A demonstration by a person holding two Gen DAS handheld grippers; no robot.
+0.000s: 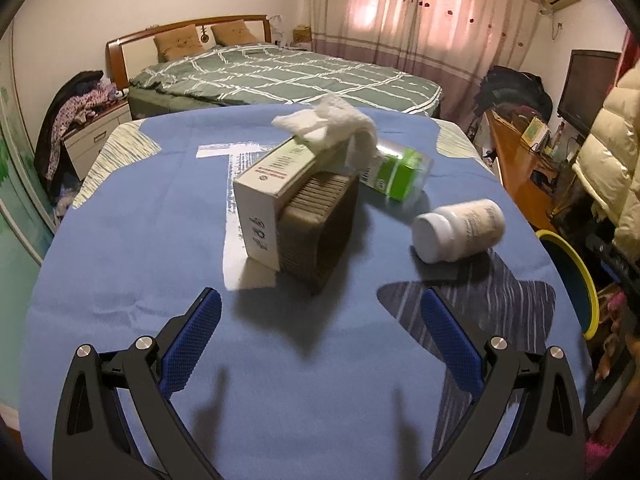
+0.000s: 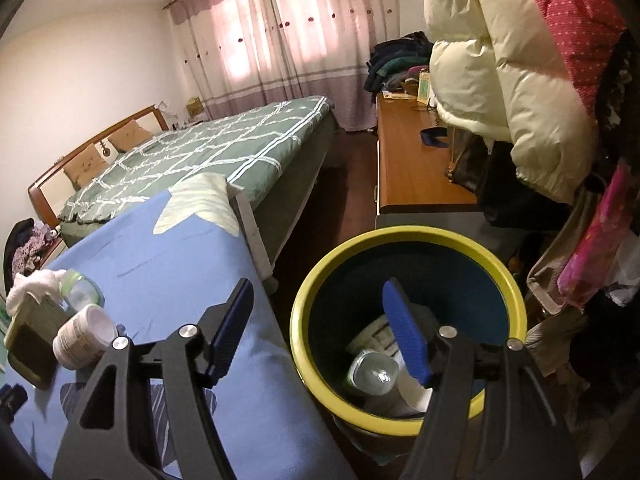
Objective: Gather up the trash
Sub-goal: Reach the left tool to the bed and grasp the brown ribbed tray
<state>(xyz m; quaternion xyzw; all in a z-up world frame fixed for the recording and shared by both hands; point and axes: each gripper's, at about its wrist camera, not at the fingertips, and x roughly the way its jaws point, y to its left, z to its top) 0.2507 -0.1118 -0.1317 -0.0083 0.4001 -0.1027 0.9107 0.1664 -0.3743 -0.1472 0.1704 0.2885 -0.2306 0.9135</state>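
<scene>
My left gripper (image 1: 320,334) hangs over the blue table (image 1: 120,240), jaws wide apart and holding nothing. My right gripper (image 2: 318,326) is out over the bin (image 2: 304,300) beside the table's edge, jaws likewise spread and empty, one finger above the bin's mouth and the other above the cloth.

The risks, as I judge them, sit mostly in the pile. The carton (image 1: 276,184) leans tilted across the top of the dark ribbed box (image 1: 320,232), and the tissue (image 1: 328,122) is draped over the carton's far end and down onto the green-labelled jar (image 1: 396,172). If I close on the carton first, the tissue could drag along and tip the jar, or slide off short of the bin. The white bottle (image 1: 458,230) lies on its side, apart from the rest (round, smooth, probably light), so a glancing finger may set it rolling toward the table's edge. A grip across its cap end could also squirt it out of my pads.

The trash still on the table looks dry and undamaged: printed carton, crumpled soft tissue, a clear jar, the capped bottle. A flat paper sheet (image 1: 236,248) lies under the box. The bin already holds a clear bottle (image 2: 374,372) and some white scraps, so the job looks partly done.
</scene>
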